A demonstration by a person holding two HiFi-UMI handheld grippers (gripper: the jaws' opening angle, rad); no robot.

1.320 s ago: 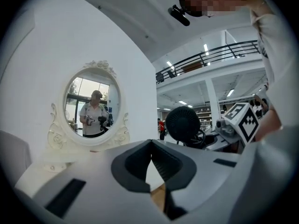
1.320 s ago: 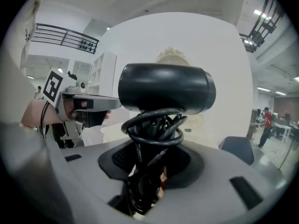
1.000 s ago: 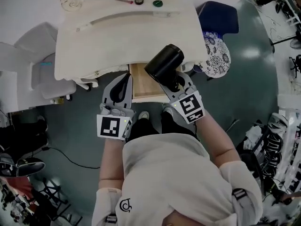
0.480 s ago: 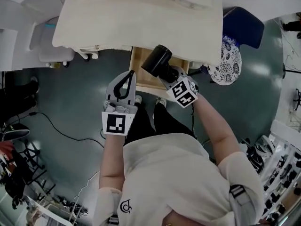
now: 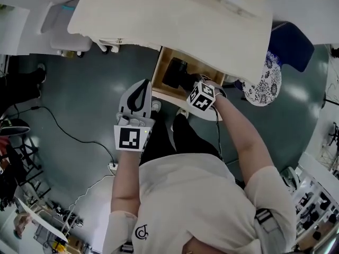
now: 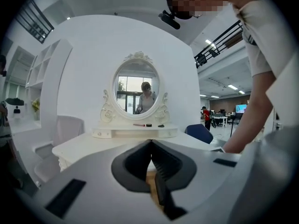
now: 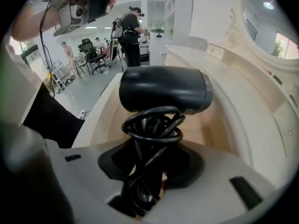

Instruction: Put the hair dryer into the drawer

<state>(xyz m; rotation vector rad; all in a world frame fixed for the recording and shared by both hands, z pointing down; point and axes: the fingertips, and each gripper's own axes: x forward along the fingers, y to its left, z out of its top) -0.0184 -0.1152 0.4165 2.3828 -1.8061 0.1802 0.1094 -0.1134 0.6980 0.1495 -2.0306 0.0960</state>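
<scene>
Right gripper (image 5: 186,87), head view: clamped on the black plastic hair dryer (image 5: 174,73), held inside the open pale wooden drawer (image 5: 162,63) at twelve o'clock. Left gripper view: left gripper (image 6: 150,146), jaws together, empty. Right gripper view: jaws pinch the dryer's cord-wrapped handle, barrel at twelve o'clock.

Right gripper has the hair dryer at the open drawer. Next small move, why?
Probably ease it down slightly: the right gripper grips the hair dryer by its cord-wrapped handle, body already inside the drawer, but whether it rests on the floor is unclear.
</scene>
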